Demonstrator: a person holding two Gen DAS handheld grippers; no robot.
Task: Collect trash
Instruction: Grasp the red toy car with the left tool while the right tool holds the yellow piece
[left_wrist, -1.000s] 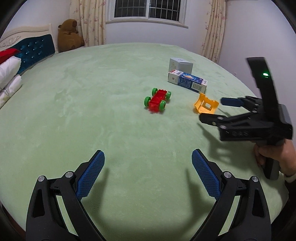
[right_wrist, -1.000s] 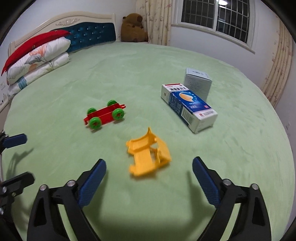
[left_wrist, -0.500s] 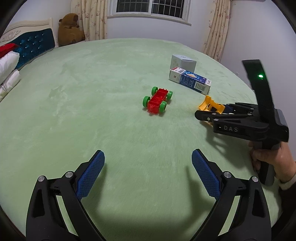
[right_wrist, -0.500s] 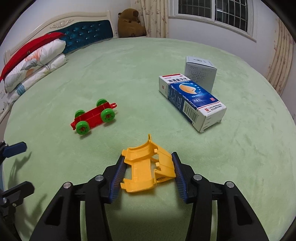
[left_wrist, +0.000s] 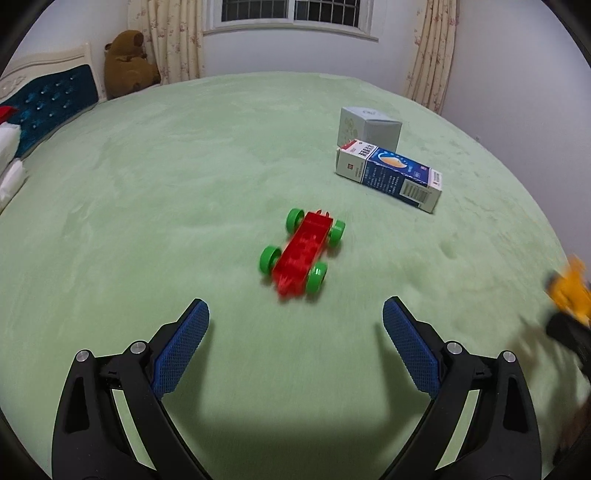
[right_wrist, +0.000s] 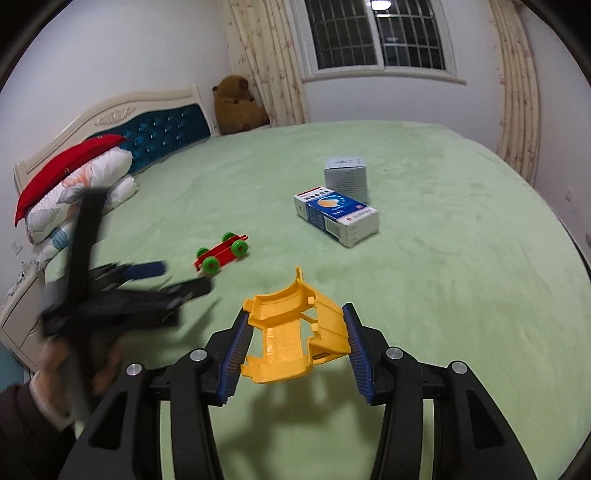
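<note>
Two boxes (right_wrist: 337, 214) on bed (right_wrist: 443, 258), one toy car (left_wrist: 303, 254) ahead of released left gripper (left_wrist: 295, 343). Right gripper (right_wrist: 295, 347) clamps yellow piece (right_wrist: 291, 343), lifted off bed.

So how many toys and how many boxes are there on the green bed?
Toy pieces: 2, the red car base with green wheels and the yellow plastic toy part held in the right gripper.
Boxes: 2, the blue-and-white carton and the pale box.
Total: 4

Open green bedspread (left_wrist: 147, 206) all round; red toy car (left_wrist: 303, 252) directly ahead of left gripper (left_wrist: 295, 343).
</note>
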